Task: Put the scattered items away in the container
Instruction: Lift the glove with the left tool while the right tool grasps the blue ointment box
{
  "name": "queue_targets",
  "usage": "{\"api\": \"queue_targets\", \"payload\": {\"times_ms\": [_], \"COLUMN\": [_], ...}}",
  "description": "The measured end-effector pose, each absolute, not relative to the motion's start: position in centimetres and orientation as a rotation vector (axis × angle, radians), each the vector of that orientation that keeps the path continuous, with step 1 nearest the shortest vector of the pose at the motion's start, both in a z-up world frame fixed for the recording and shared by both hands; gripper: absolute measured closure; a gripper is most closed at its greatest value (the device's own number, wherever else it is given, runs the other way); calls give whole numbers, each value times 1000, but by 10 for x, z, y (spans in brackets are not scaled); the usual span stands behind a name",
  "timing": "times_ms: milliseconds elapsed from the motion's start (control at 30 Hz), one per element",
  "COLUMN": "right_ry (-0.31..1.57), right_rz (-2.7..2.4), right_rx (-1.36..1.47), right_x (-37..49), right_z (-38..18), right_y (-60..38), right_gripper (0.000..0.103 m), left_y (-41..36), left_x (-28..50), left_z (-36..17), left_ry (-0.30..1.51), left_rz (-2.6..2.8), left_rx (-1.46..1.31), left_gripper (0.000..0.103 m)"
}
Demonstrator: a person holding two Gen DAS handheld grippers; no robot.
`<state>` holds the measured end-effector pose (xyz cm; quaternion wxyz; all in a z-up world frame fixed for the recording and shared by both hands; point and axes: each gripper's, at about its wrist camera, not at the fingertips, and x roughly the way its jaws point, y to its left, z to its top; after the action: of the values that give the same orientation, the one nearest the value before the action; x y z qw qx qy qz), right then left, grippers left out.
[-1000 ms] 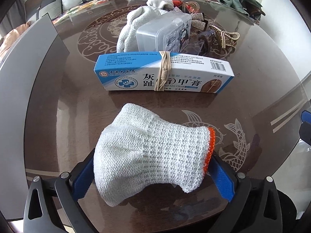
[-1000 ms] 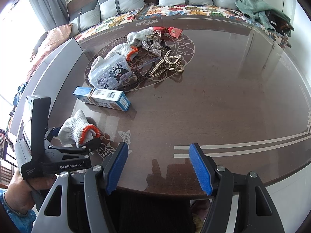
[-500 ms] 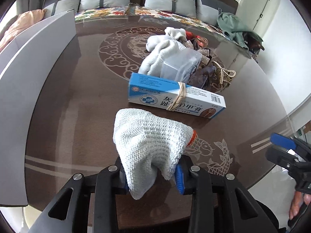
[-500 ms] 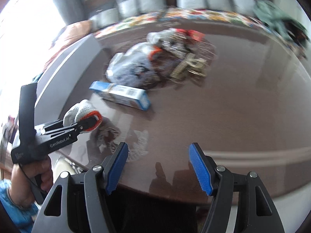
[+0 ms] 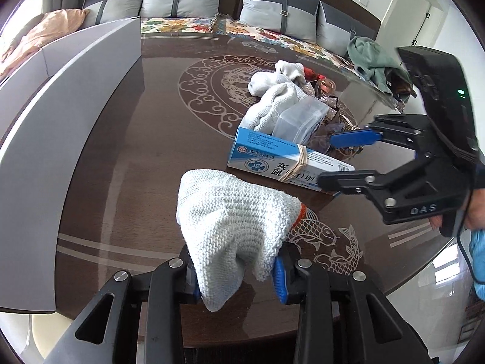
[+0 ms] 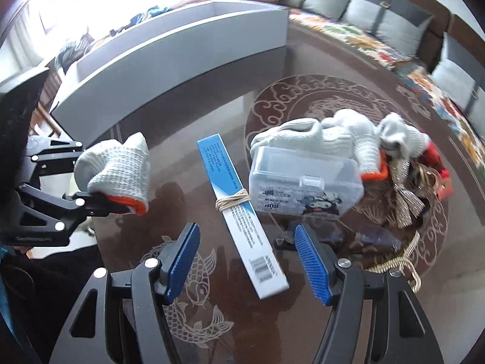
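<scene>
My left gripper (image 5: 236,276) is shut on a white knit glove (image 5: 233,218) with an orange cuff, held above the table; the glove also shows in the right wrist view (image 6: 116,170). My right gripper (image 6: 247,261) is open, its blue pads on either side of the near end of a blue and white cream box (image 6: 239,212) bound with a rubber band. The box lies flat (image 5: 285,160). The grey container (image 6: 169,57) stands at the far left (image 5: 54,115).
Behind the box lie a clear plastic case (image 6: 303,182), more white gloves (image 6: 333,133), glittery bows and gold chains (image 6: 406,200). The round dark table (image 5: 145,163) ends near me. A sofa with cushions (image 5: 188,0) is beyond.
My left gripper has closed on the glove and lifted it. My right gripper has swung left and forward over the blue box, staying open.
</scene>
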<state>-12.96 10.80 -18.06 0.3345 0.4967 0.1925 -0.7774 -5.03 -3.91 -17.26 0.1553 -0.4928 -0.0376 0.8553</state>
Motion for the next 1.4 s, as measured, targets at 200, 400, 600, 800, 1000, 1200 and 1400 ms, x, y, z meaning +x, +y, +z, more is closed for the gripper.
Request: {"api": "queue_targets", "payload": {"times_ms": [200, 400, 600, 800, 1000, 1200, 1400], "right_ry": [541, 541, 346, 45, -138, -268, -272], "right_rz": [-1904, -1891, -2019, -2207, -2376, -2429, -2447], "right_rx": [1361, 1410, 1408, 1368, 1335, 1352, 1352], "right_x": [-137, -151, -140, -89, -36, -17, -1], "right_z": [-199, -205, -191, -173, -159, -153, -145], "right_y": [95, 91, 117, 145, 160, 171, 176], "right_gripper": [44, 81, 81, 81, 81, 81, 81], "left_y": [-41, -42, -34, -23, -1, 6, 1], "left_x": [-50, -50, -44, -39, -27, -17, -14], "left_z": [-173, -172, -166, -159, -150, -140, -137], "left_ry": [-125, -139, -131, -123, -45, -25, -41], "left_rz": [2438, 2437, 2426, 2409, 2378, 2375, 2383], "left_rx": [-1421, -1427, -1404, -1380, -1345, -1309, -1295], "left_gripper": [69, 68, 68, 68, 68, 68, 68]}}
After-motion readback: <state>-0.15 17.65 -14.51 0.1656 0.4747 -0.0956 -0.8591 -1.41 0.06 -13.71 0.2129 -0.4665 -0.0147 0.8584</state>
